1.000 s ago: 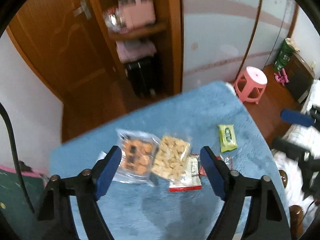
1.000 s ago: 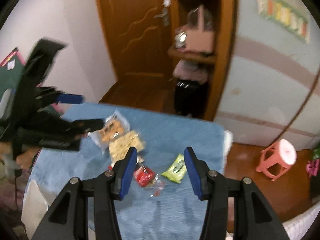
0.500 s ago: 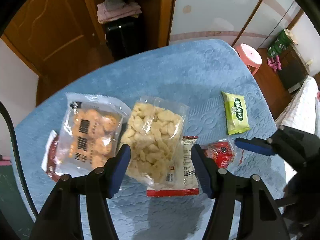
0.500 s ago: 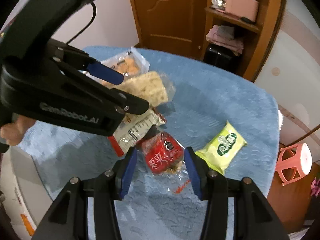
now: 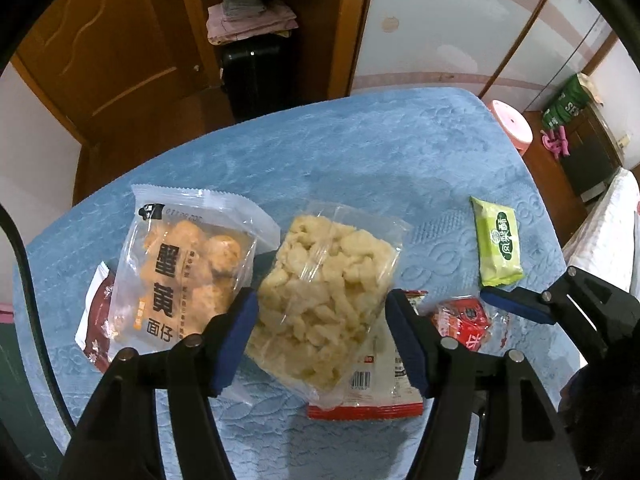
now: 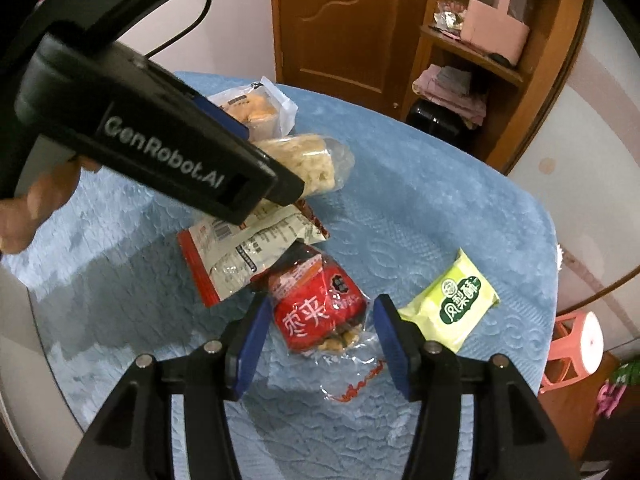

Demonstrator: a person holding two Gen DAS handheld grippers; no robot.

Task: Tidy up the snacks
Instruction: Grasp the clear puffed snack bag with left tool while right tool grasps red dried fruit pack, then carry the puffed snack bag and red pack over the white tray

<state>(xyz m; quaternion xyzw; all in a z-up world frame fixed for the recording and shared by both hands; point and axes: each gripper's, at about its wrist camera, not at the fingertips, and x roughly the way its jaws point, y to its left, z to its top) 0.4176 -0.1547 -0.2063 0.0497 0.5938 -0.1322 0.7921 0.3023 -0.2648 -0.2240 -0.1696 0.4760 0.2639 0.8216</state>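
Observation:
Snack packets lie on a blue cloth-covered table [image 5: 360,148]. My left gripper [image 5: 322,332] is open, its fingers on either side of a clear bag of pale puffed snacks [image 5: 324,304]. An orange snack bag [image 5: 184,276] lies to its left, and a red-edged white packet [image 5: 372,392] lies under the pale bag. My right gripper [image 6: 316,336] is open around a red packet [image 6: 320,312]. A green packet [image 6: 452,304] lies to its right; it also shows in the left wrist view [image 5: 498,246].
A dark red packet [image 5: 96,320] peeks out under the orange bag. A pink stool [image 6: 576,344] stands on the floor past the table's right edge. A wooden door [image 6: 340,20] and shelf [image 6: 472,52] stand beyond the table. The left gripper body [image 6: 160,140] crosses the right wrist view.
Both grippers have come down close to the table. The left one now brackets the pale snack bag, the right one the red packet. Both stay open.

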